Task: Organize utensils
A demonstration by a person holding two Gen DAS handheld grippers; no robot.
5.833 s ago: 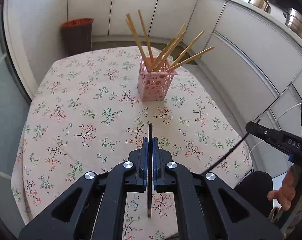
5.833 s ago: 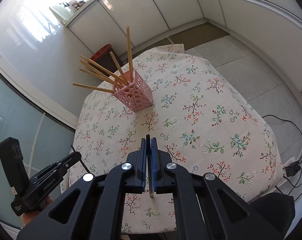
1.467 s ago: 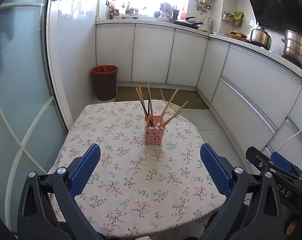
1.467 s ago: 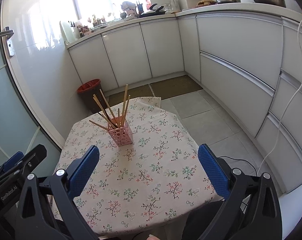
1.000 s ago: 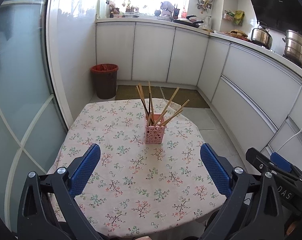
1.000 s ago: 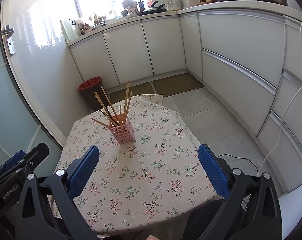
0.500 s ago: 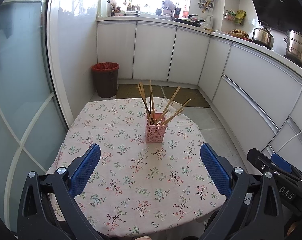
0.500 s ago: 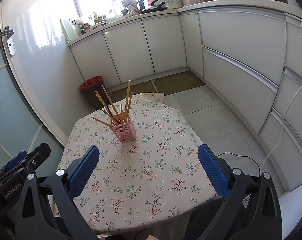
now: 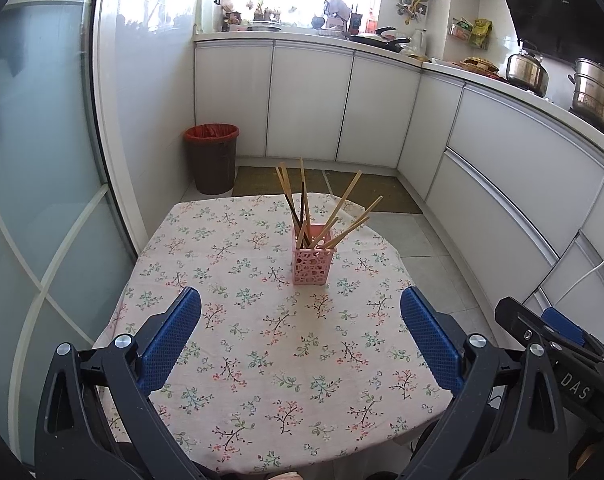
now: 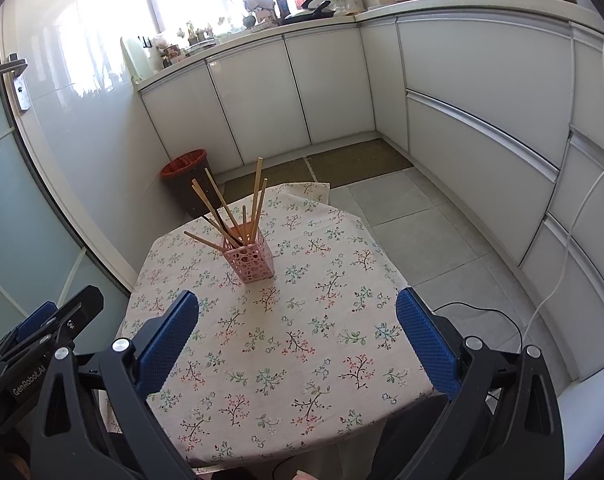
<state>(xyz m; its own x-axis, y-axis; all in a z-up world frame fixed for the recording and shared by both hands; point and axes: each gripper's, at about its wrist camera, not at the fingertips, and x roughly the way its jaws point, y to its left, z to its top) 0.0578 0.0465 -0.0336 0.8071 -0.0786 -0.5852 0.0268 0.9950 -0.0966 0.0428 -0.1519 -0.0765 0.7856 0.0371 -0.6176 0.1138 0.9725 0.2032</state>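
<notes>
We're looking down over the table (image 9: 230,396) with its floral cloth, and the job looks all but wrapped up. Every chopstick we can see stands in the pink holder (image 9: 312,259): a fan of pale wooden chopsticks (image 9: 344,204) leaning out to the right and far side, and a couple of dark chopsticks (image 9: 302,212) among them. No loose utensil shows on the cloth in either view, so as far as we can tell nothing is left to gather.

The left gripper (image 9: 301,334) has its blue pads spread wide and holds nothing. Same story for the right gripper (image 10: 297,334): wide apart, nothing in it.

The holder sits upright near the middle of the table, toward its far half. It's well ahead of both tools, roughly centred between the left one's fingers and a little left of centre for the right one. Neither tool is touching it.
</notes>
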